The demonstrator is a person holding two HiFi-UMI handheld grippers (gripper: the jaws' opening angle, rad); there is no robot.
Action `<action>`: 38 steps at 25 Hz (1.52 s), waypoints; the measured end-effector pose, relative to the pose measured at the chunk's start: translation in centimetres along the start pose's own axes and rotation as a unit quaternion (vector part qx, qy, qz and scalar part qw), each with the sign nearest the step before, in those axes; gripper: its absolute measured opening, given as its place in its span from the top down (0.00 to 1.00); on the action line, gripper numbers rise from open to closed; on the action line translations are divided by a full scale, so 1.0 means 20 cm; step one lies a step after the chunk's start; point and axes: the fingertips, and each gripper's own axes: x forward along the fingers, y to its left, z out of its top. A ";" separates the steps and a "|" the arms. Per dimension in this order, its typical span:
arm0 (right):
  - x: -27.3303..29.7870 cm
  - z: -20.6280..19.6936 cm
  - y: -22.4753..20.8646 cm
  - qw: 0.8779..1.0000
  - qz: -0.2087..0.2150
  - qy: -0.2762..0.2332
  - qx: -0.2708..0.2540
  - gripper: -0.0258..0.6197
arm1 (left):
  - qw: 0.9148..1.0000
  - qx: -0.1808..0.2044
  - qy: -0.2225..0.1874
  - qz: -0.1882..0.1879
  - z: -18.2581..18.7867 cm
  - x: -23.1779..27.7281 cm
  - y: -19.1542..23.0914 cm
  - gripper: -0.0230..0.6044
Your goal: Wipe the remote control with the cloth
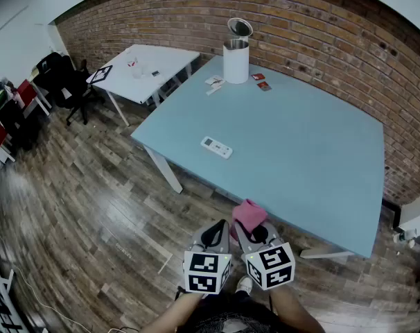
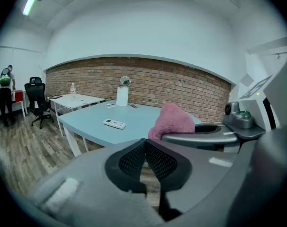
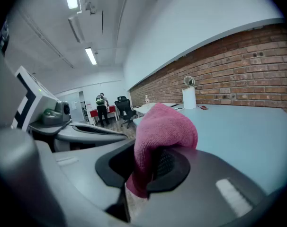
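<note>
The right hand-held gripper (image 3: 146,167) is clamped on a fold of the pink cloth (image 3: 165,126), so that a soft bunch stands out ahead of its jaws, probably to serve as the wiping pad. The left hand-held gripper (image 2: 146,157) has its jaws together on nothing, which leaves it free, I judge, to steady the remote control (image 1: 216,146). The remote control lies flat and alone on the light-blue tabletop (image 1: 314,158), well apart from both hand-held grippers, which hang side by side just off the near edge, so wiping has not yet begun.
</note>
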 end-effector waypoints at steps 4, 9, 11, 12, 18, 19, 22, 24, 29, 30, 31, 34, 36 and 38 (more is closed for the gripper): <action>0.03 0.01 0.03 1.000 -0.008 0.002 -0.002 0.87 | 1.000 0.001 0.000 -0.008 0.01 -0.01 0.04 0.97; 0.07 0.03 0.09 1.000 -0.024 0.002 0.000 0.86 | 1.000 0.003 -0.006 -0.024 0.01 -0.03 0.11 0.97; 0.09 0.04 0.12 1.000 -0.030 0.002 -0.002 0.86 | 1.000 0.004 -0.008 -0.030 0.02 -0.05 0.14 0.97; 0.11 0.04 0.14 0.999 -0.033 0.002 -0.003 0.86 | 0.999 0.004 -0.008 -0.033 0.02 -0.05 0.16 0.97; 0.17 0.07 0.19 0.999 -0.046 0.003 -0.003 0.86 | 0.999 0.001 -0.007 -0.043 0.02 -0.06 0.26 0.97; 0.18 0.07 0.19 0.999 -0.048 0.003 -0.002 0.86 | 0.999 0.001 -0.007 -0.045 0.02 -0.06 0.27 0.97; 0.22 0.09 0.19 0.999 -0.052 0.002 -0.001 0.86 | 0.999 0.003 -0.007 -0.050 0.03 -0.04 0.30 0.97; 0.25 0.10 0.19 0.999 -0.053 0.001 0.000 0.86 | 0.999 0.006 -0.007 -0.050 0.04 -0.02 0.33 0.97; 0.34 0.12 0.16 0.999 -0.051 0.001 0.003 0.86 | 0.999 0.005 -0.006 -0.051 0.06 0.04 0.40 0.97; 0.36 0.12 0.15 0.999 -0.050 0.001 0.004 0.86 | 0.999 0.005 -0.005 -0.050 0.07 0.06 0.41 0.97; 0.39 0.13 0.15 0.999 -0.049 0.001 0.004 0.86 | 0.999 0.005 -0.005 -0.049 0.08 0.08 0.43 0.97; 0.46 0.15 0.11 0.999 -0.043 0.002 0.006 0.86 | 0.999 0.006 -0.002 -0.046 0.10 0.14 0.47 0.97; 0.52 0.16 0.09 0.999 -0.040 0.004 0.006 0.86 | 0.999 0.005 0.001 -0.044 0.11 0.19 0.51 0.97; 0.57 0.18 0.05 0.999 -0.038 0.006 0.007 0.86 | 0.999 0.004 0.004 -0.041 0.14 0.24 0.54 0.97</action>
